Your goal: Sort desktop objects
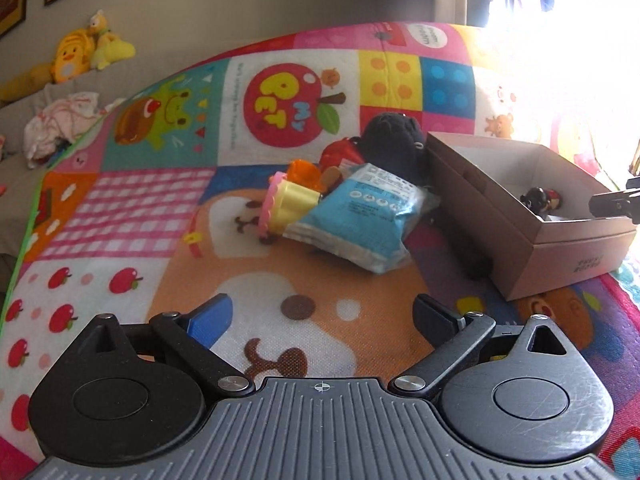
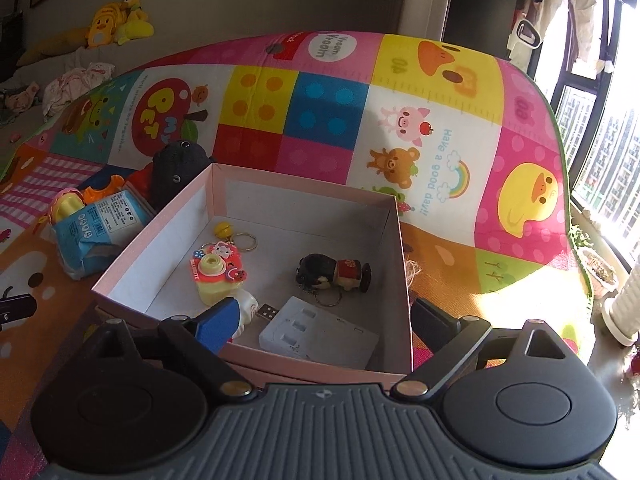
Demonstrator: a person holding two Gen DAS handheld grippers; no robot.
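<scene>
A patchwork cartoon play mat [image 1: 168, 216] in pink, yellow, blue and orange covers the floor of a sunlit room, yellow plush toys [image 2: 116, 20] heaped against the grey wall and tall windows [image 2: 600, 128] blazing at right. The left tool [image 1: 322, 314] hangs spread wide and empty above the mat, short of a pile holding a blue-and-white plastic packet [image 1: 360, 220], a yellow toy cup [image 1: 290, 204] and a dark knitted cap [image 1: 394, 140]. The right tool [image 2: 324, 318], likewise released, hovers over the near wall of an open pink cardboard box [image 2: 160, 236] containing a yellow toy camera keychain [image 2: 216, 276], a doll keychain [image 2: 336, 272] and a white USB adapter [image 2: 320, 332].
</scene>
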